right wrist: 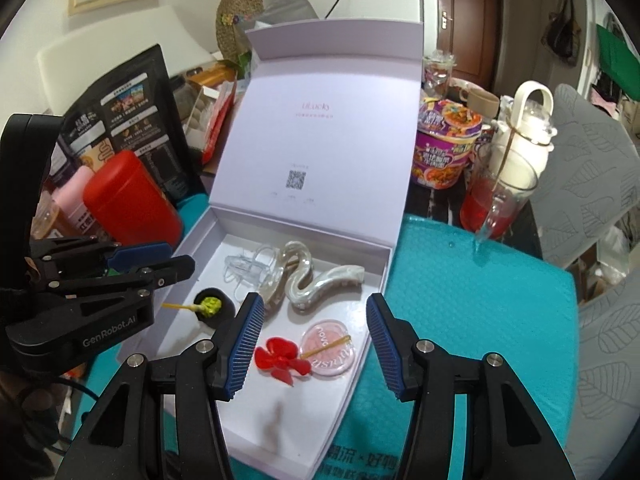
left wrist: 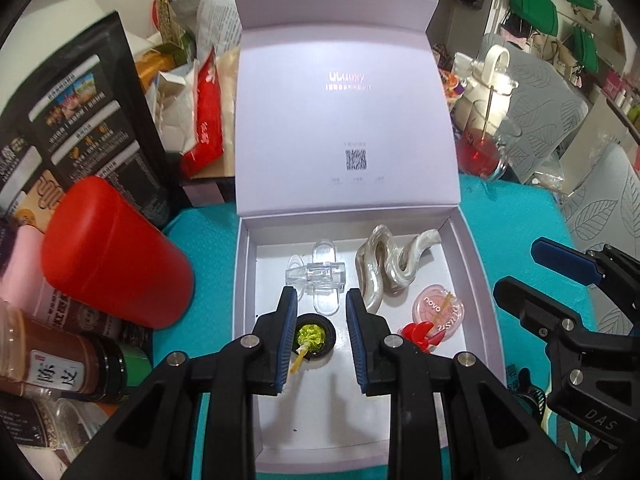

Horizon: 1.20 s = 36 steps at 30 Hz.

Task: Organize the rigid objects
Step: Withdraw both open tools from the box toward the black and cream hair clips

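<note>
An open lilac box (left wrist: 244,280) lies on a teal mat with its lid (left wrist: 344,120) upright. Inside are a clear hair clip (left wrist: 320,276), a pearly wavy hair claw (left wrist: 384,268), a pink round compact (left wrist: 438,308), a red flower pick (left wrist: 416,334) and a black dish with a green pick (left wrist: 314,338). My left gripper (left wrist: 322,300) hovers over the dish, jaws narrowly apart and empty. My right gripper (right wrist: 315,304) hangs open and empty above the red flower pick (right wrist: 280,358) and compact (right wrist: 330,348). Each gripper shows in the other's view: left gripper (right wrist: 180,258), right gripper (left wrist: 518,268).
A red cup (left wrist: 116,256) lies on its side left of the box, with a black pouch (left wrist: 80,120) and a spice jar (left wrist: 60,368) near it. Right of the lid stand a noodle bowl (right wrist: 444,148) and a glass jug (right wrist: 496,200) holding red liquid. The teal mat (right wrist: 480,300) stretches to the right.
</note>
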Each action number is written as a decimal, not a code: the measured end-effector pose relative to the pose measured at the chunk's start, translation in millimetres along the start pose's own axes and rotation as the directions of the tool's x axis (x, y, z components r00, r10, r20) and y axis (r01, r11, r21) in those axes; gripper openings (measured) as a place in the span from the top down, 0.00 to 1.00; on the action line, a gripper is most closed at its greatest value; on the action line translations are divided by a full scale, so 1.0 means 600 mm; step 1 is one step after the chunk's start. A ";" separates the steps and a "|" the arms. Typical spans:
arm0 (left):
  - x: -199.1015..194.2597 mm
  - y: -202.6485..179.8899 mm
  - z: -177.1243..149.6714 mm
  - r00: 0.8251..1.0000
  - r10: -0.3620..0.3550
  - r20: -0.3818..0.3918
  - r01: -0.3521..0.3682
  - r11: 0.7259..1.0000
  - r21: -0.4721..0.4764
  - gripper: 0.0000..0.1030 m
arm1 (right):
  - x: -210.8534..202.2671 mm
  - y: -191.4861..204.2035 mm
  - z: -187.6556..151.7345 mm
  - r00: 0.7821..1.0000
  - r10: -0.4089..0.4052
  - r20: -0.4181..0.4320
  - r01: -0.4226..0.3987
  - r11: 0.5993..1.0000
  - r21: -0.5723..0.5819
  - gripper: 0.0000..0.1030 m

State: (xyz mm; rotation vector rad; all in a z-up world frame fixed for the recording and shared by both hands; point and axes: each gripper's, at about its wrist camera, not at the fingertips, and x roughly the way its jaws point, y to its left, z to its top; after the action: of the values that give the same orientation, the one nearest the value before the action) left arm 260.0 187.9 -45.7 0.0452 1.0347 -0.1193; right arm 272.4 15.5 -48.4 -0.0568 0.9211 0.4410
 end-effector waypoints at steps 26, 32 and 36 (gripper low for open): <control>-0.225 -0.068 -0.054 0.984 0.004 0.176 0.002 0.999 -0.034 0.76 | -0.228 0.024 -0.042 0.987 0.001 0.163 0.008 0.998 -0.055 0.48; -0.262 -0.101 -0.075 0.980 0.017 0.197 -0.011 0.999 -0.032 0.76 | -0.266 0.018 -0.074 0.985 0.013 0.173 -0.003 0.998 -0.056 0.48; -0.280 -0.125 -0.092 0.979 0.023 0.201 -0.017 0.999 -0.029 0.76 | -0.287 0.007 -0.095 0.985 0.022 0.173 -0.012 0.998 -0.059 0.48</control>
State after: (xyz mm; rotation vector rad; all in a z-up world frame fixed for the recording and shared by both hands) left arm 118.8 131.4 72.0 0.0182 0.8327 -0.0892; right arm 137.5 -53.5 51.6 -0.0627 0.7382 0.4808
